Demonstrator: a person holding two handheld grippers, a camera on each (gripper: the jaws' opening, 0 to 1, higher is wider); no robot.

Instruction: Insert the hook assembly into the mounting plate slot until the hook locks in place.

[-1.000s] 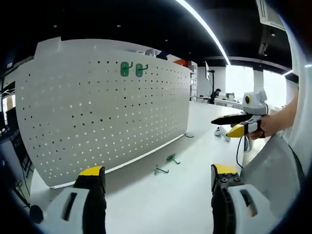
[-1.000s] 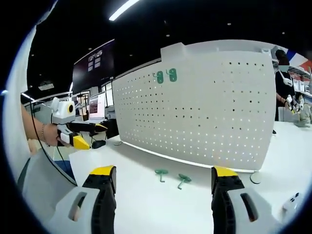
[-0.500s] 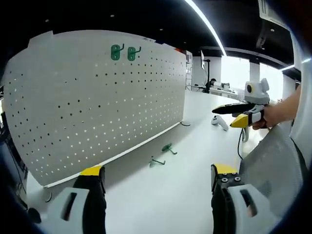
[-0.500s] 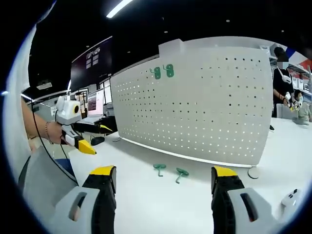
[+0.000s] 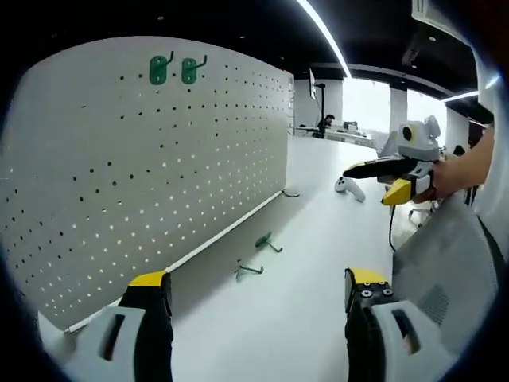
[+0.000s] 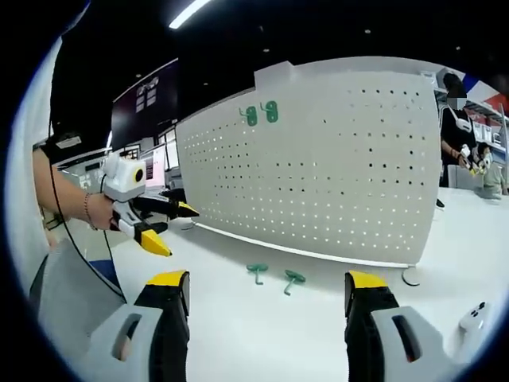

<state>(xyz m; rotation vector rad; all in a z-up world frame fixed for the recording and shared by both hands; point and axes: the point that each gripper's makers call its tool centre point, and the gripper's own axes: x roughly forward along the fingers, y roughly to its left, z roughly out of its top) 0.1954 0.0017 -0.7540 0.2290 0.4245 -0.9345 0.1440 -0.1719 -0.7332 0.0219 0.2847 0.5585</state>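
Lying on the worktop (image 5: 318, 239) ahead of both grippers, two loose green hooks (image 6: 274, 274) wait near the pegboard (image 6: 342, 175) foot. Left gripper (image 5: 254, 298) and right gripper (image 6: 269, 298) stand wide, holding nothing, neither clearly nearer.

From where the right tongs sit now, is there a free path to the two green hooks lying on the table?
Probably yes. The right tongs are open and empty, and both loose green hooks lie ahead on bare white table in front of the pegboard. The left tongs hover off to the side.
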